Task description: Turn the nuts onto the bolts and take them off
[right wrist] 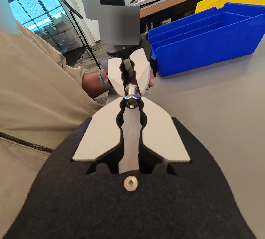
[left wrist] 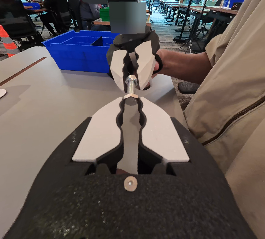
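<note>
Bright even indoor light, soft shadows, wide-angle edge distortion, background perhaps slightly blurred

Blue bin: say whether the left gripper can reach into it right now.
Probably not. The left gripper is shut on the bolt head, and the right gripper, clamping the nut at the far end, stands partly between it and the blue bin.

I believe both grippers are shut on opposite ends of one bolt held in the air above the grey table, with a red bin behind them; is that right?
Nearly: the bin is blue, not red, as the left wrist view shows. The rest stands: the left gripper and the right gripper are shut on opposite ends of one bolt held in the air above the grey table.
</note>
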`<state>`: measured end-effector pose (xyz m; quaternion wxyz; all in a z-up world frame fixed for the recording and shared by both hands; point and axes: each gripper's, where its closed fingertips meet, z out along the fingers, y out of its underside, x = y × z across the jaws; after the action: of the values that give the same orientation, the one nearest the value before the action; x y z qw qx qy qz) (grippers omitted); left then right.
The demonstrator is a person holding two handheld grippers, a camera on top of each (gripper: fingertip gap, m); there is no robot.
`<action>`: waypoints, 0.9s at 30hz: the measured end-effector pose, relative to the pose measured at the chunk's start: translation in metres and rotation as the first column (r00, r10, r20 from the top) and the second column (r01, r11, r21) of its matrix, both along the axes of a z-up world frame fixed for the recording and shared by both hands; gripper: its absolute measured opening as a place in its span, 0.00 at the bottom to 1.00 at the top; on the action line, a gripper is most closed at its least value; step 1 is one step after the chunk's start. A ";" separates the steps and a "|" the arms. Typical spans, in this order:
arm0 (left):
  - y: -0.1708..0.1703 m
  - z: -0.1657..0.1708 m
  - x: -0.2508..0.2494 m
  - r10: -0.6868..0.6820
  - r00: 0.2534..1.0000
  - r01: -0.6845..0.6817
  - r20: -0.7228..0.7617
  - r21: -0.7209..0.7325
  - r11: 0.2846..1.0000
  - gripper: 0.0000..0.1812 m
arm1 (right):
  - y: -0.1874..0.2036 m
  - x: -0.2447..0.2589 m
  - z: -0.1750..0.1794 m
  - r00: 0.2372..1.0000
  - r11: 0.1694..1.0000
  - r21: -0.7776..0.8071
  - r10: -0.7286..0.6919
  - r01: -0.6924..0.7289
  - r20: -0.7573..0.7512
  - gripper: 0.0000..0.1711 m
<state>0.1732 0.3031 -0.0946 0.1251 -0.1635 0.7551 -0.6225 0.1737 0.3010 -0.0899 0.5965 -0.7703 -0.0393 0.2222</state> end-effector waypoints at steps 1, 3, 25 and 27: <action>0.000 0.002 0.000 -0.001 1.000 0.001 0.004 -0.009 1.000 0.10 | 0.000 0.000 0.001 1.000 1.000 0.010 -0.006 0.006 -0.007 0.11; 0.001 0.004 -0.002 -0.010 1.000 0.010 0.004 -0.027 1.000 0.09 | 0.001 -0.001 0.004 0.999 0.999 0.031 -0.010 0.012 -0.040 0.12; -0.002 0.009 -0.007 -0.116 0.988 0.095 -0.104 -0.186 0.978 0.09 | -0.007 -0.001 0.007 0.918 0.993 0.102 0.012 -0.057 0.397 0.10; -0.001 0.009 -0.006 -0.101 0.991 0.085 -0.089 -0.170 0.982 0.09 | -0.008 -0.001 0.008 0.954 0.995 0.081 0.029 -0.056 0.298 0.25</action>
<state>0.1669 0.3025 -0.0855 0.0449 -0.1682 0.7127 -0.6795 0.1728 0.2932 -0.0822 0.6125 -0.7666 -0.1547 0.1149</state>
